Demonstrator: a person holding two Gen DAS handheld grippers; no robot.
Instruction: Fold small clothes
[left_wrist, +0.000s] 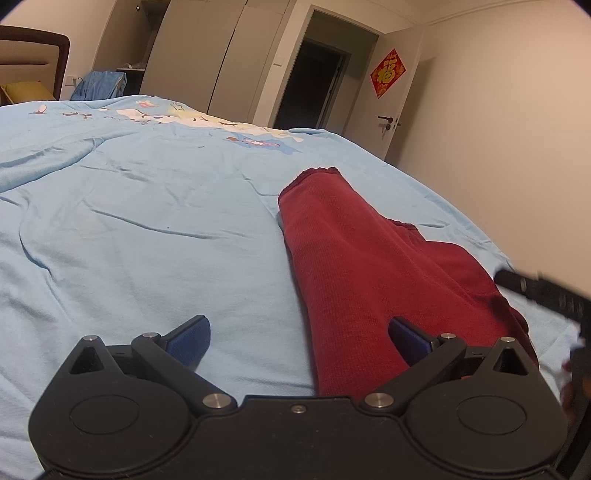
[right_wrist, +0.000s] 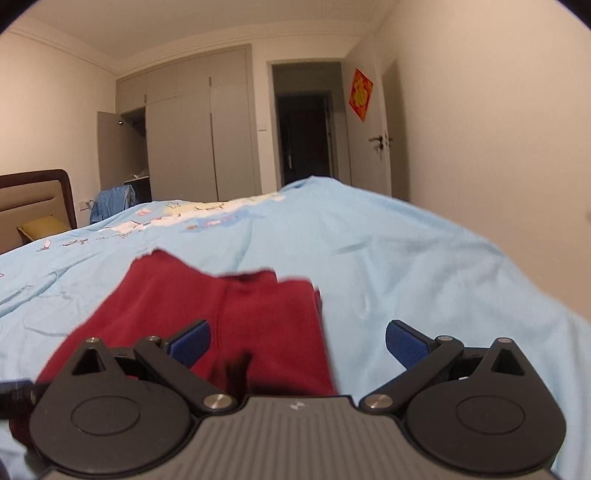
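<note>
Honestly, both my left gripper (left_wrist: 299, 341) and right gripper (right_wrist: 298, 343) have jaws spread, empty; a careless pinch could bunch the red garment (left_wrist: 354, 258) with the blue bedsheet (left_wrist: 147, 221).

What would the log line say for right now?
left gripper: open, holds nothing | right gripper: open, holds nothing | red garment: lying partly folded on blue bedspread
</note>
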